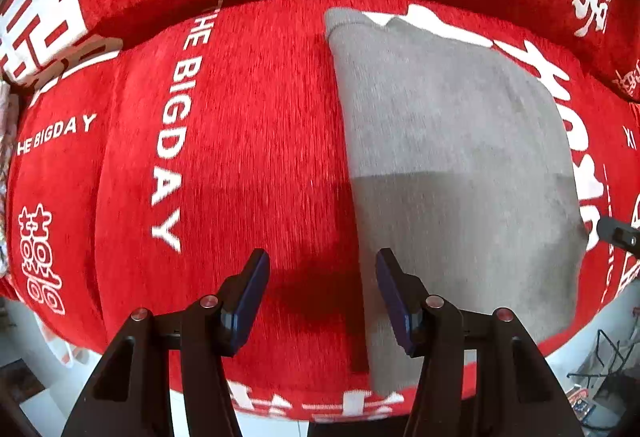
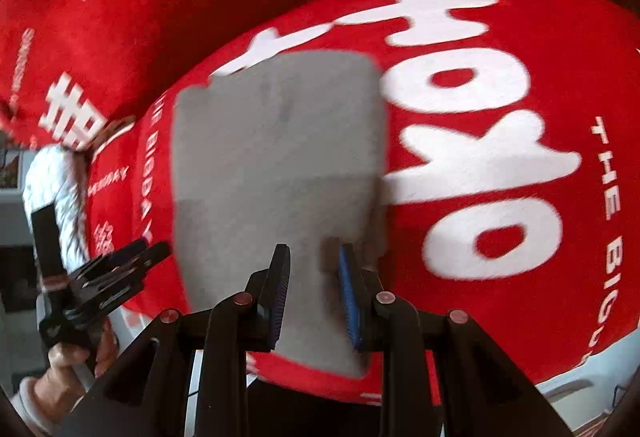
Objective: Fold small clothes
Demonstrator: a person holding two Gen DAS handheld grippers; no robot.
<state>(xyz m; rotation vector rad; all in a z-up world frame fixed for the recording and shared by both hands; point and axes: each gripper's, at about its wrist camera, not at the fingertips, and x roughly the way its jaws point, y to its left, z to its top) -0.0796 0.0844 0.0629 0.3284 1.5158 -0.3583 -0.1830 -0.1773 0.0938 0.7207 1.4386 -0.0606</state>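
Bright, even daylight. Left wrist view: mostly sharp; a soft shadow band crosses the near half of the grey garment (image 1: 452, 157) and red cover (image 1: 248, 125). Right wrist view: motion-blurred throughout. Both fisheye frames bow outward, with dark vignetted corners.

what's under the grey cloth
The grey cloth lies flat on the red printed cover, hiding part of its white lettering. Anything tucked beneath it can't be seen.

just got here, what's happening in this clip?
A person holding tongs in each hand is folding a small grey garment on a red printed blanket. It lies flat, already folded into a rectangle. The left tongs hover open at its left edge; the right tongs are open above its near end. Neither grips it.
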